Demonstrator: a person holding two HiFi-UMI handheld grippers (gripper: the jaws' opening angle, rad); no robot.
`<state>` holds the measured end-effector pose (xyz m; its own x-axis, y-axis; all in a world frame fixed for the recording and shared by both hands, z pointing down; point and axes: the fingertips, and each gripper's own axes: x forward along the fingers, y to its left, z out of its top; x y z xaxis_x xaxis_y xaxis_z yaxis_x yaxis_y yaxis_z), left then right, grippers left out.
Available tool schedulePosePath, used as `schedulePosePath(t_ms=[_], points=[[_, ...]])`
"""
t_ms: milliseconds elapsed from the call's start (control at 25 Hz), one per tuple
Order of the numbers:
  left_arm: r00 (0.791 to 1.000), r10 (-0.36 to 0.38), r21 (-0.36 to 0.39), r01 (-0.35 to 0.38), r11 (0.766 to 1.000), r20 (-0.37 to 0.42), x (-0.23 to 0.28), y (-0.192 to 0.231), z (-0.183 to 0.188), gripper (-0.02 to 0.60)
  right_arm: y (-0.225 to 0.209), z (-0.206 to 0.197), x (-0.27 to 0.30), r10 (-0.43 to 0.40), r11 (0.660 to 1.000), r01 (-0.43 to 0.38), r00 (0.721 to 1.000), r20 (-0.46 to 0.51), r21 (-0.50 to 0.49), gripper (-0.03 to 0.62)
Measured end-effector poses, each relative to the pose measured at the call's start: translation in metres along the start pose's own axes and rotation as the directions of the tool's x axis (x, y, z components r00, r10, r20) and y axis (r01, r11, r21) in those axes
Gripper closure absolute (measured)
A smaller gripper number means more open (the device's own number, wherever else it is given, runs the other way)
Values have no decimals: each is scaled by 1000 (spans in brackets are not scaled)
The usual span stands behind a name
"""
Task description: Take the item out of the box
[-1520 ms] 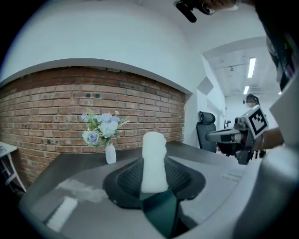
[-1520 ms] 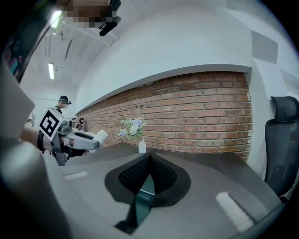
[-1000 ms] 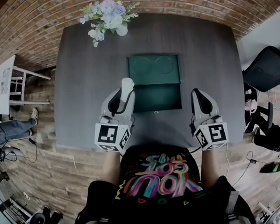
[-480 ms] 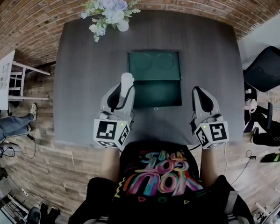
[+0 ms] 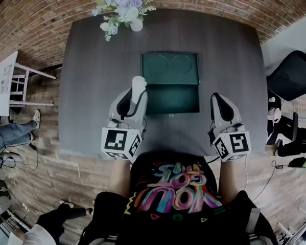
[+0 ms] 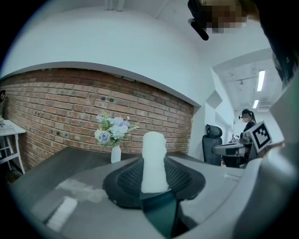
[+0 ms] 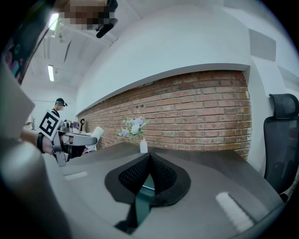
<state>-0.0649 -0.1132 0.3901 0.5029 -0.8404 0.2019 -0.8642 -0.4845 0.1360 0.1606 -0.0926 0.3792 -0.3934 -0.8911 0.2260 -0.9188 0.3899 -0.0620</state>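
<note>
A dark green box (image 5: 175, 100) lies open in the middle of the grey table (image 5: 89, 71), its lid (image 5: 169, 69) folded back toward the far side; its inside looks bare. My left gripper (image 5: 135, 97) is shut on a white cylindrical item (image 5: 137, 89), which stands upright between the pads just left of the box's near-left corner. In the left gripper view the item (image 6: 153, 161) rises between the black pads (image 6: 126, 179). My right gripper (image 5: 218, 99) hovers right of the box, shut with nothing in it; its pads (image 7: 161, 175) meet.
A vase of pale flowers (image 5: 120, 8) stands at the table's far edge. A black office chair (image 5: 291, 76) is to the right, a white side table (image 5: 2, 84) to the left. A person's legs (image 5: 10, 134) show at left, another person (image 5: 31, 243) at lower left.
Both grippers have hardly moved; the left still holds the white item. The head view has drifted a little, and a person in white has come into view at lower left.
</note>
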Motion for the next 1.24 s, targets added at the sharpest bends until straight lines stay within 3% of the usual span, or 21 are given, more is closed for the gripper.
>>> schedulePosePath(t_ms=[1240], points=[[999,-19,3,19,1000,-34,7,-2,-11,445,9,-13,8,49,999,-50,998,-48,-20,594]])
